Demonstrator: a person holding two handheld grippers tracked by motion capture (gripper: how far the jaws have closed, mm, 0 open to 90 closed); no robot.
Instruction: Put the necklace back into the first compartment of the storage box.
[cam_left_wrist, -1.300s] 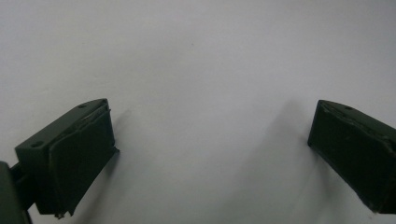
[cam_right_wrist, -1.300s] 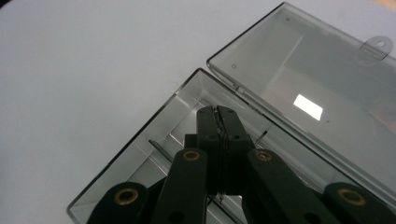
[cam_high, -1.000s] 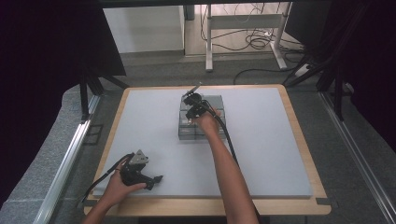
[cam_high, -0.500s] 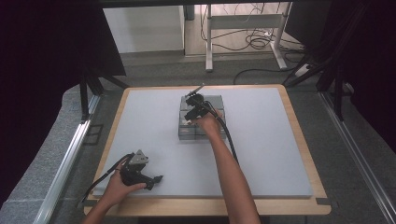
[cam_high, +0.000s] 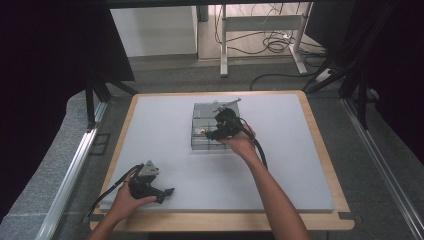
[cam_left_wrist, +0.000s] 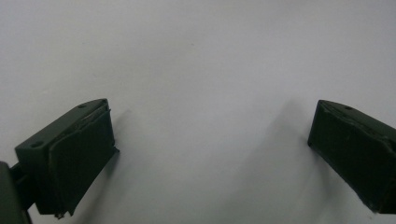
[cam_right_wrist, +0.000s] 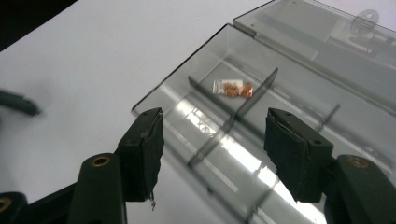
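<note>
Above grey mat (cam_high: 165, 145), right tongs (cam_right_wrist: 215, 140) just opened empty, backing off compartment box (cam_right_wrist: 261, 107); left tongs (cam_left_wrist: 210, 154) wide.

Pale grey tabletop (cam_high: 165, 125) with a light wooden rim. Grey carpet floor (cam_high: 55, 165) around it. Black curtains (cam_high: 45, 55) hang left and right. Beyond the far edge: white panel (cam_high: 150, 30), metal desk frame (cam_high: 260, 25), loose cables (cam_high: 272, 45).
</note>
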